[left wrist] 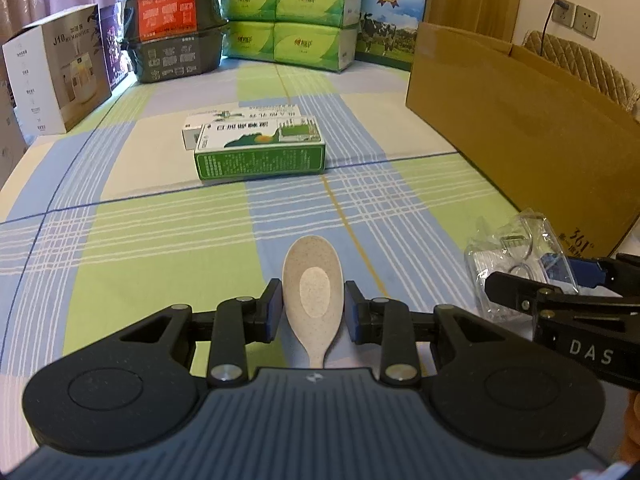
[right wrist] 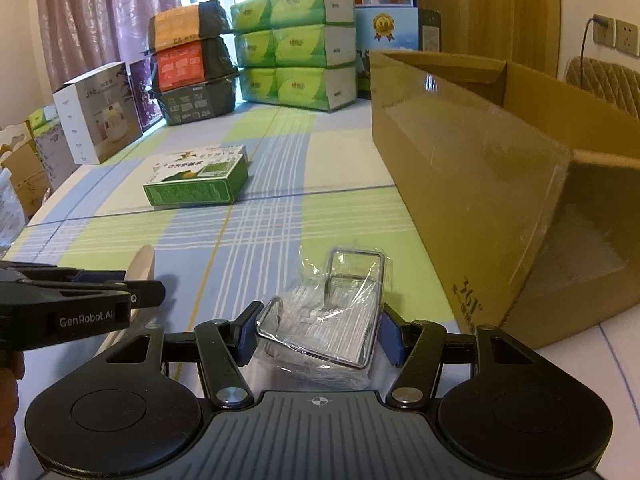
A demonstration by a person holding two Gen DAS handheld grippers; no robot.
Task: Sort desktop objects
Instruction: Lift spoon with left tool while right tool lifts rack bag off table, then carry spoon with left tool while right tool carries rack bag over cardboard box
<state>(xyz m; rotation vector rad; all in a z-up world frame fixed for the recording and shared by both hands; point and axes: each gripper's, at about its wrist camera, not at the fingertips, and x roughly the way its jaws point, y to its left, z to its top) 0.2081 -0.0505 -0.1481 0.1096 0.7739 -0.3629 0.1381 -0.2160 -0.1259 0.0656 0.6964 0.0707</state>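
A beige speckled spoon (left wrist: 314, 280) lies bowl-forward on the checked cloth. My left gripper (left wrist: 312, 312) is shut on the sides of its bowl, and the handle runs back under the gripper body. To the right sits a clear plastic packet of metal hooks (right wrist: 332, 312), with my right gripper (right wrist: 318, 332) shut on it, blue pads pressing both sides. The left wrist view shows that packet (left wrist: 516, 256) and the right gripper (left wrist: 536, 276) at its right edge. In the right wrist view the spoon tip (right wrist: 142, 262) and left gripper (right wrist: 148, 284) show at the left.
A green carton (left wrist: 260, 152) lies mid-table with a white carton (left wrist: 240, 114) behind it. An open brown cardboard box (right wrist: 480, 184) stands on the right. Stacked tissue packs (left wrist: 288, 12), dark bags (left wrist: 172, 28) and a white product box (left wrist: 56, 76) line the far and left edges.
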